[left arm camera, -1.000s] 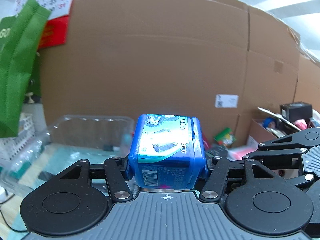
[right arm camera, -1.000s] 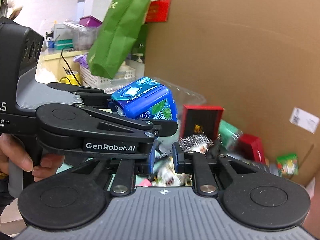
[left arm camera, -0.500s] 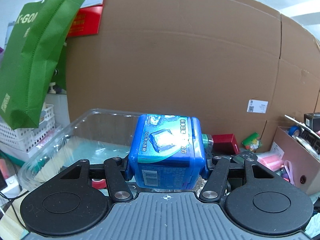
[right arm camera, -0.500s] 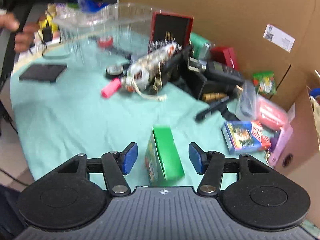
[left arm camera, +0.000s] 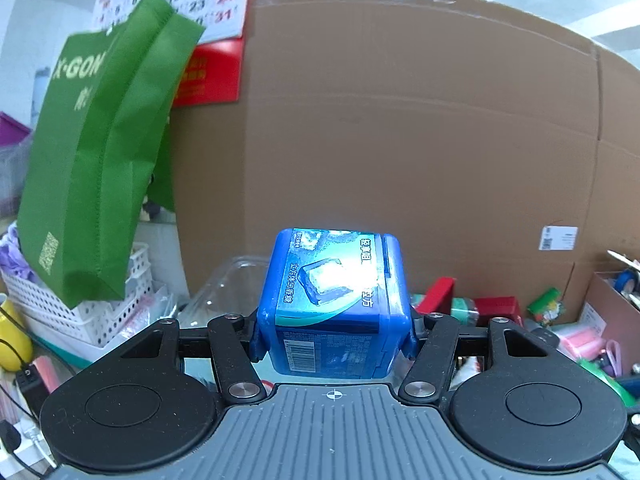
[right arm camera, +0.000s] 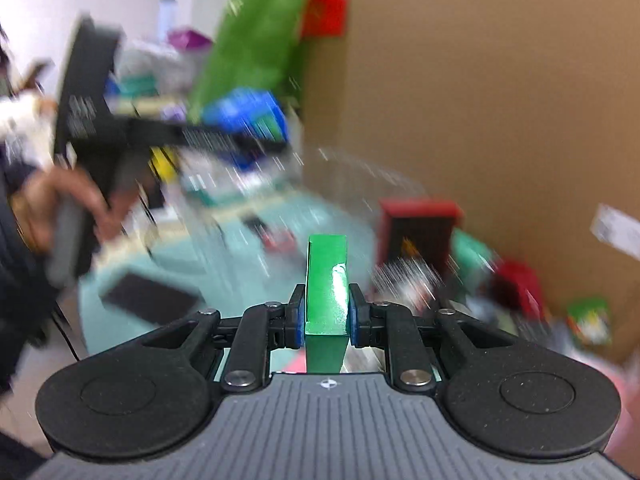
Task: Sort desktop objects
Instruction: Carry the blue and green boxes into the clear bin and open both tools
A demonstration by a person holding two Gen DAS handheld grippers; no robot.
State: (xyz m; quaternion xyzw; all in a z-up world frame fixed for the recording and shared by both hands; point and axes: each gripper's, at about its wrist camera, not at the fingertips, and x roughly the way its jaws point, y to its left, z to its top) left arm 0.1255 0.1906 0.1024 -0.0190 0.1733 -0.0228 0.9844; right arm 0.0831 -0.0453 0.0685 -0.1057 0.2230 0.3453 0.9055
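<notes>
The left gripper (left arm camera: 334,340) is clamped on a blue box (left arm camera: 334,304), its pads pressed against both side walls. The box is squat and nearly cubic with rounded corners; its glossy top carries a teal and white label with an ice-cube picture and white characters, and the near face shows a barcode. It is held clear of the table, in front of a large cardboard wall (left arm camera: 420,140). A green bag (left arm camera: 100,160) hangs at left over a white basket (left arm camera: 100,320), with a calendar (left arm camera: 200,0) behind it. A clear tub (left arm camera: 224,284) sits just behind the box. The right gripper (right arm camera: 325,316) has its jaws closing on a green box (right arm camera: 326,292), which stands between the blue pads and is touched by both. This box is narrow, flat-sided, plain glossy green, held on edge and pointing away from the camera, above the teal tablecloth (right arm camera: 248,292). The right-wrist view is heavily blurred. In it, a hand (right arm camera: 68,204) holds the other tool at left, the blue box visible at its tip. A red box (right arm camera: 420,232) stands beyond the green one; a dark flat item (right arm camera: 150,300) lies on the cloth at left.
</notes>
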